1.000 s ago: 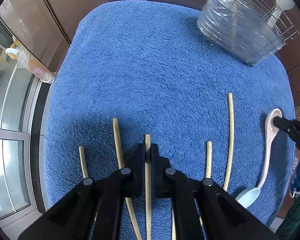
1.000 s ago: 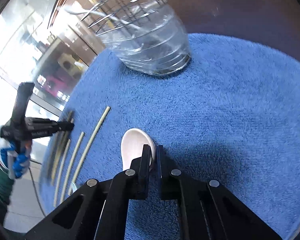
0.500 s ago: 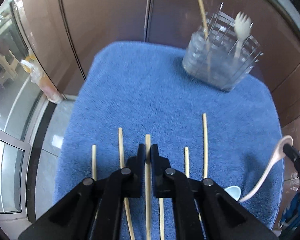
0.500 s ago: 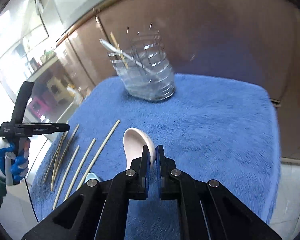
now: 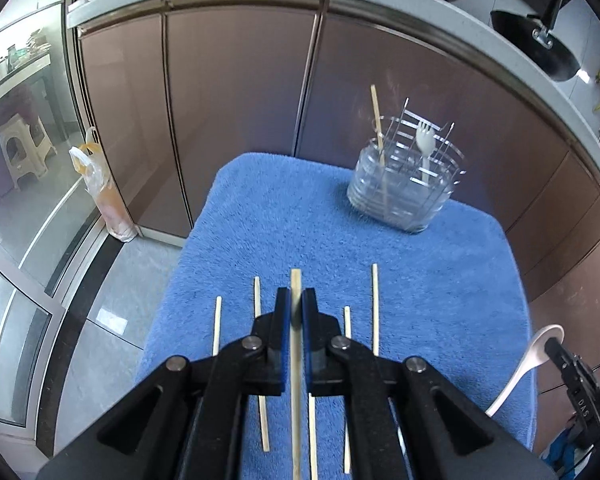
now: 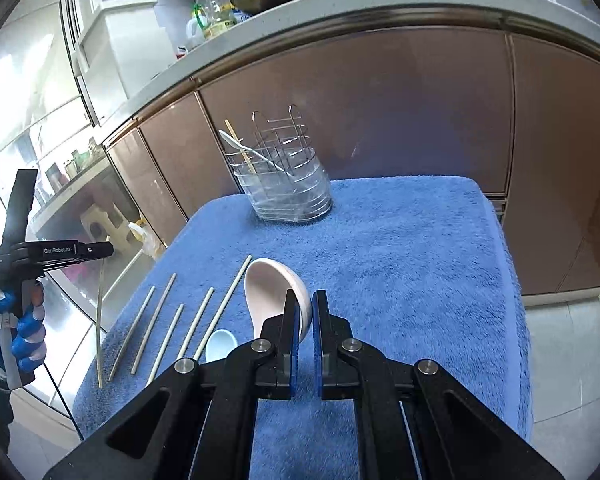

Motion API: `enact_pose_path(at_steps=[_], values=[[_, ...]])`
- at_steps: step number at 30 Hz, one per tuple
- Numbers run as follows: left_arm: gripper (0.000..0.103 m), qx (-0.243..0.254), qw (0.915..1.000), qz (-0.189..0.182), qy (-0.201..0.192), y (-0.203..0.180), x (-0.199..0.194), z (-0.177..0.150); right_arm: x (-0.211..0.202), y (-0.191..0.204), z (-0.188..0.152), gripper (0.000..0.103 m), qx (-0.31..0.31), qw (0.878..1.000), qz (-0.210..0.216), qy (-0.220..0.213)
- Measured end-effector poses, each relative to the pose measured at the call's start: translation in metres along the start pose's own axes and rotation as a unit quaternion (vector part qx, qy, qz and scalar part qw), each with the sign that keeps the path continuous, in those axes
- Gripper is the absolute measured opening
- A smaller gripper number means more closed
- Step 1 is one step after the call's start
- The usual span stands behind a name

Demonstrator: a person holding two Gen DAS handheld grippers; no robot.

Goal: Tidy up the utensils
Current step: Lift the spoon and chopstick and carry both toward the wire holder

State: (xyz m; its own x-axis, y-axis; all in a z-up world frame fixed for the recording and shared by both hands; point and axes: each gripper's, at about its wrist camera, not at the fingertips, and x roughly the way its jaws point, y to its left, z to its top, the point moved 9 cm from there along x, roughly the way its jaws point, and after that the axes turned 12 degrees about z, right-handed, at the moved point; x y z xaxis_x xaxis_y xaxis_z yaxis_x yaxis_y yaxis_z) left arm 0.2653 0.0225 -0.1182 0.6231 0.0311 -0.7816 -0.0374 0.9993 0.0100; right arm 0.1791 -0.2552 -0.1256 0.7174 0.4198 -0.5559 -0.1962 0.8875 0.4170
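My left gripper (image 5: 296, 294) is shut on a wooden chopstick (image 5: 295, 364) and holds it high above the blue towel (image 5: 440, 276); from the right wrist view the gripper (image 6: 108, 249) has the chopstick (image 6: 99, 320) hanging down. My right gripper (image 6: 305, 298) is shut on the rim of a pink ceramic spoon (image 6: 270, 288), lifted off the towel; the spoon also shows in the left wrist view (image 5: 528, 360). Several chopsticks (image 6: 162, 318) lie on the towel. A wire utensil holder (image 5: 406, 184) at the back holds a chopstick and a white spork (image 5: 425, 144).
A light blue spoon (image 6: 220, 344) lies on the towel (image 6: 400, 260) beside the chopsticks. Brown cabinet doors (image 5: 240, 120) stand behind the table. A plastic bag (image 5: 100, 188) sits on the floor at the left. The utensil holder (image 6: 286, 188) stands near the towel's far edge.
Both grippers rose well above the towel, the left lifting its chopstick and the right lifting the pink spoon. The holder now looks farther away.
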Motion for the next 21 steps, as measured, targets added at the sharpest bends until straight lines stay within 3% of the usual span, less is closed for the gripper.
enact_pose_path(at_steps=[21], values=[[0.005,-0.038,0.9968,-0.028,-0.064,0.023,-0.077,-0.001,-0.051,0.037,-0.002,0.006,-0.02,0.999,0.0,-0.048]])
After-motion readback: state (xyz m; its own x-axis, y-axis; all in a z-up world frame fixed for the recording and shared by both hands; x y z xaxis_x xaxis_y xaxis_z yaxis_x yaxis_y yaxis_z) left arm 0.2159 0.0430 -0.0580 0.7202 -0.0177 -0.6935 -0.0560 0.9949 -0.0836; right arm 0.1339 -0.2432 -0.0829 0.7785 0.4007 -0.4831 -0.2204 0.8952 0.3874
